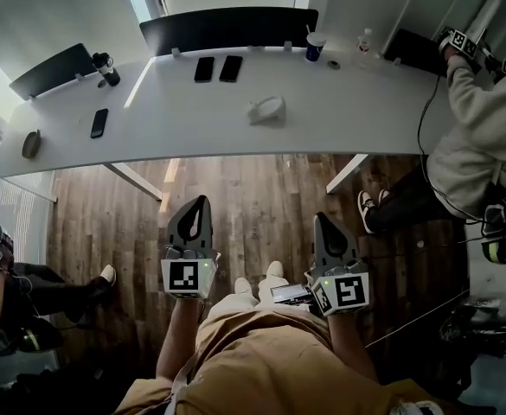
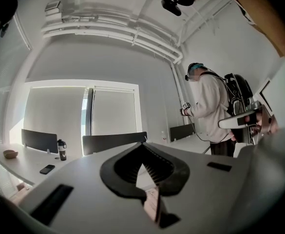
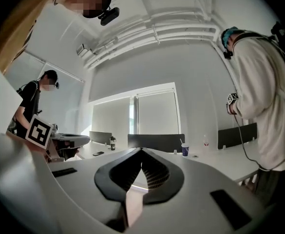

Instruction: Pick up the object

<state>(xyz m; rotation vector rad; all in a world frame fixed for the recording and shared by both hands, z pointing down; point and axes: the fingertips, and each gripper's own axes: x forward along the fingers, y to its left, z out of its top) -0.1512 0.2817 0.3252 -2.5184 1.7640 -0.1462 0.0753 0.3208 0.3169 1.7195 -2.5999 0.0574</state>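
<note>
Pre-reach: left gripper [image 1: 199, 206] and right gripper [image 1: 323, 221] hung lower centre, fingers pressed together, empty; the next move likely needed spread fingers reaching the object [image 1: 267, 109] on the counter [image 1: 365, 102].

Bright window [image 2: 113, 113] backlight, soft indoor light, fisheye-bent, dark-vignetted edges.
</note>
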